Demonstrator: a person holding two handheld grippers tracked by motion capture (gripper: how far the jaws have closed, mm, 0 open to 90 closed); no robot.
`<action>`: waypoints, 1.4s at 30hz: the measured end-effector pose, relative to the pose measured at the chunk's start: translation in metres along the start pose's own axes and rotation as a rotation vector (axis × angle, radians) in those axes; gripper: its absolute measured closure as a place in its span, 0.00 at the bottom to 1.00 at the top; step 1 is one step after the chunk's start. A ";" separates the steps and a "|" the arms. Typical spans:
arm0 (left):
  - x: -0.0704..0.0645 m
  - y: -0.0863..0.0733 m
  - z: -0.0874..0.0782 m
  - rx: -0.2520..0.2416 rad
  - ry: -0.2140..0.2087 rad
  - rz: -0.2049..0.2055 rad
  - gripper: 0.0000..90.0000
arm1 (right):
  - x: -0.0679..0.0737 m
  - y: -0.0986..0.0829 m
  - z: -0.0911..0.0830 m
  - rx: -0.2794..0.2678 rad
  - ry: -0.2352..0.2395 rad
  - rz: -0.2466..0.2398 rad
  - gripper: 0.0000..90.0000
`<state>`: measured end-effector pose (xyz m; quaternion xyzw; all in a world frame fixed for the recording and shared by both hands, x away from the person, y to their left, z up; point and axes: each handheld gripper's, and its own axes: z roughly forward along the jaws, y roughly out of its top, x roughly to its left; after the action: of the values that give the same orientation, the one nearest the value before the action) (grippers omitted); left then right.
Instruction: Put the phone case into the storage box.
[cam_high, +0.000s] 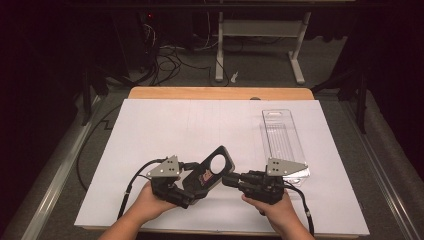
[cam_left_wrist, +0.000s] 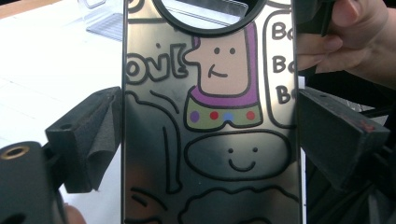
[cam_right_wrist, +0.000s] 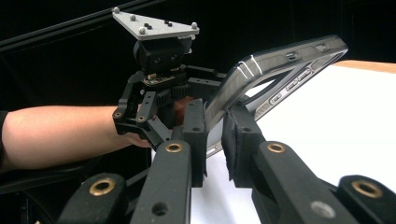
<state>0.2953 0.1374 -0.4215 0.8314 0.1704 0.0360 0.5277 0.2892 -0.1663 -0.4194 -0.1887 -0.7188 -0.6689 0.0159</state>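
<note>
Table (cam_high: 150, 150) under white sheet, seen from high view, wooden edge at far side. Phone case (cam_high: 209, 171) held clear of the sheet near the front, between both grippers, round camera cutout pointing away toward table centre. Left gripper (cam_high: 192, 192) clamped on the case's near end, left hand (cam_high: 150, 200) behind it. Right gripper (cam_high: 230, 179) meeting the case's right edge from the side, right hand (cam_high: 272, 205) below. Clear plastic tray (cam_high: 282, 142) lying on the sheet just behind the right gripper, its near end partly hidden by that gripper's grey plate. Desk legs and cables on the floor beyond the table, well apart from the work.

Left gripper view: phone case (cam_left_wrist: 210, 116) upright between the jaws, cartoon drawings on its glossy back, camera ring at top. Both foam pads (cam_left_wrist: 100, 140) pressed against the case's long edges, so closed on it. Fingers of the right hand (cam_left_wrist: 345, 42) at upper right, close to the case's edge. Clear tray (cam_left_wrist: 107, 21) far off at upper left, behind the case.

Right gripper view: right gripper (cam_right_wrist: 215, 140) with jaws nearly together, thin edge of the case (cam_right_wrist: 275, 70) pinched between the pads. Case tilted up and to the right above the white sheet. Left gripper (cam_right_wrist: 159, 93) beyond, holding the case's lower end, forearm trailing left.
</note>
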 end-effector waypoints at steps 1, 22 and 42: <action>0.000 0.000 0.000 0.002 0.001 0.001 0.15 | 0.000 0.000 0.000 0.000 0.000 0.000 0.91; 0.001 -0.001 0.002 0.005 -0.017 -0.003 0.14 | 0.000 0.000 0.000 -0.002 0.052 -0.004 0.99; 0.000 0.000 0.004 0.012 -0.024 0.007 0.14 | 0.000 0.001 0.001 0.001 0.074 -0.021 1.00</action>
<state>0.2963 0.1339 -0.4236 0.8354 0.1615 0.0267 0.5247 0.2897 -0.1657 -0.4185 -0.1562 -0.7200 -0.6753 0.0357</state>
